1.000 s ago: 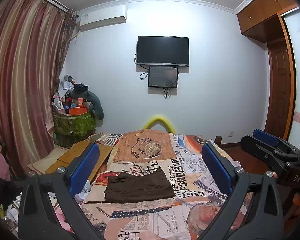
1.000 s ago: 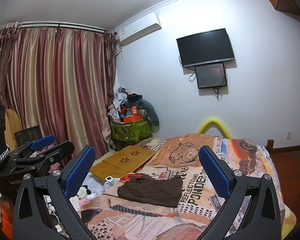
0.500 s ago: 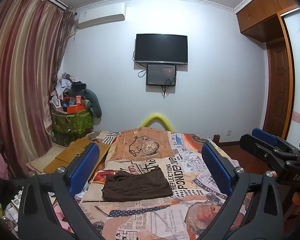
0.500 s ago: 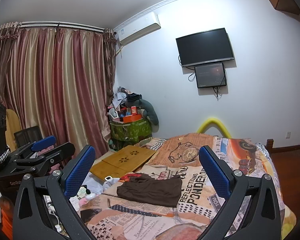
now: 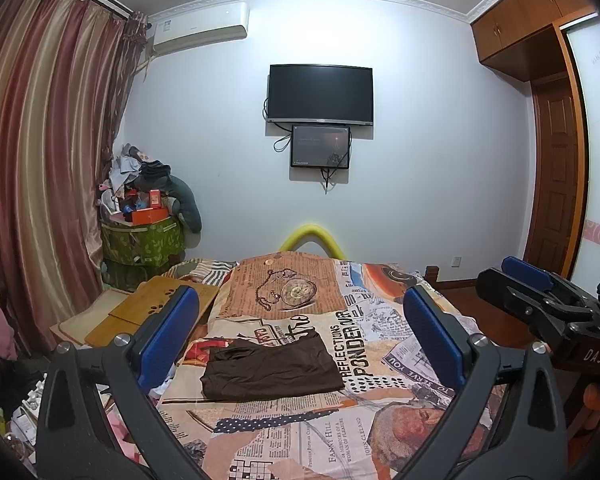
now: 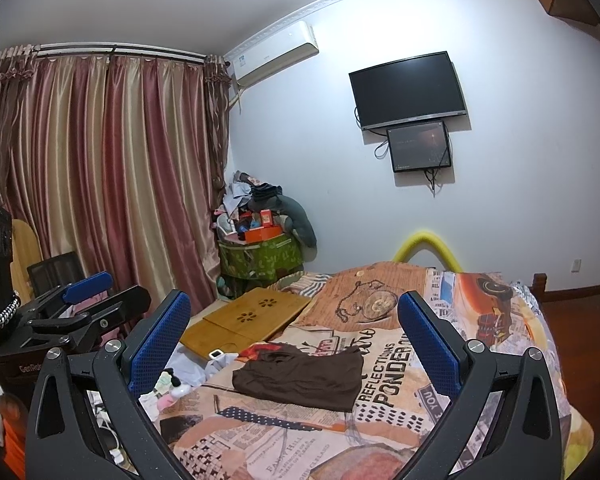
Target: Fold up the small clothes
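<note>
since a second ago the left wrist view has swung a little: the television (image 5: 321, 94) and the brown garment (image 5: 270, 369) sit further left and lower in frame, and the right wrist view has hardly shifted. the garment itself lies as before, folded into a flat rectangle on the newspaper-print bedspread (image 5: 292, 432), toward the bed's left side, its near edge fairly straight and its far left corner a bit rumpled. left gripper (image 5: 300, 340) has its jaws wide apart, nothing between them, held above the near end of the bed; right gripper (image 6: 296, 344) likewise spread and empty. the two tools are side by side, well apart. bare bedspread surrounds the garment on the near, far and right sides. past the left bed edge lie a wooden lap table (image 6: 244, 320) and small clutter, possibly bottles, too small to tell
</note>
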`<state>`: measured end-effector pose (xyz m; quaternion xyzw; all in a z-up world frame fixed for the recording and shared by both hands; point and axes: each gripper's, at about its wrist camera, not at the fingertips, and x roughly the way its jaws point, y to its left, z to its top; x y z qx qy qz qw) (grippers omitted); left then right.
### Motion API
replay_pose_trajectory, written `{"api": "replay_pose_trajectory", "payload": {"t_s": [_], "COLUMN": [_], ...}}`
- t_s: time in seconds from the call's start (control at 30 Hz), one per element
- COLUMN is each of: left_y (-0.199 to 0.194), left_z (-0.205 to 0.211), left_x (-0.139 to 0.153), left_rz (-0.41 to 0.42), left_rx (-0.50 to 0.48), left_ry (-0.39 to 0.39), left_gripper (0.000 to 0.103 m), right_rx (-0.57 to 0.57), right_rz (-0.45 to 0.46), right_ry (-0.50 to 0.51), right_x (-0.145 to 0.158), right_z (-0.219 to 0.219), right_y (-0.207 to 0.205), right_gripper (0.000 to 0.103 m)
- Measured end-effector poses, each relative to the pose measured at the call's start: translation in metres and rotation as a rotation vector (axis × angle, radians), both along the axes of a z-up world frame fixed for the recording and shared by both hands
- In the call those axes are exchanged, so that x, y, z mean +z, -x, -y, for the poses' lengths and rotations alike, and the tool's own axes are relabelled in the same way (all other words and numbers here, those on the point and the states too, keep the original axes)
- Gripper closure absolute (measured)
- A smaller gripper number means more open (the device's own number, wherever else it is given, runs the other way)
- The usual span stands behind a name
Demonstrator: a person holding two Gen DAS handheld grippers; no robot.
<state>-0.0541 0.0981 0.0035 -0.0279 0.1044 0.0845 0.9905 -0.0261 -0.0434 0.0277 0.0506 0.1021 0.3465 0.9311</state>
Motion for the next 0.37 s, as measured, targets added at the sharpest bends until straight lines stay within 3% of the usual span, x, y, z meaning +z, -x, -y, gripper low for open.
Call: {"api": "replay_pose_trajectory", "payload": {"t_s": [0.37], "left_y": [-0.0014], "left_z": [-0.0016], "left_x": [-0.0019], "left_rz": [-0.012], "left_rx": [-0.012], "left_ry": [0.001], "left_gripper": [0.000], "right_rx": [-0.003], "right_rz": [-0.010], "right_ry": [0.001], "right_x": [-0.0023], "right_z": [0.0004], "right_y": [-0.0002], "right_gripper": [0.000]}}
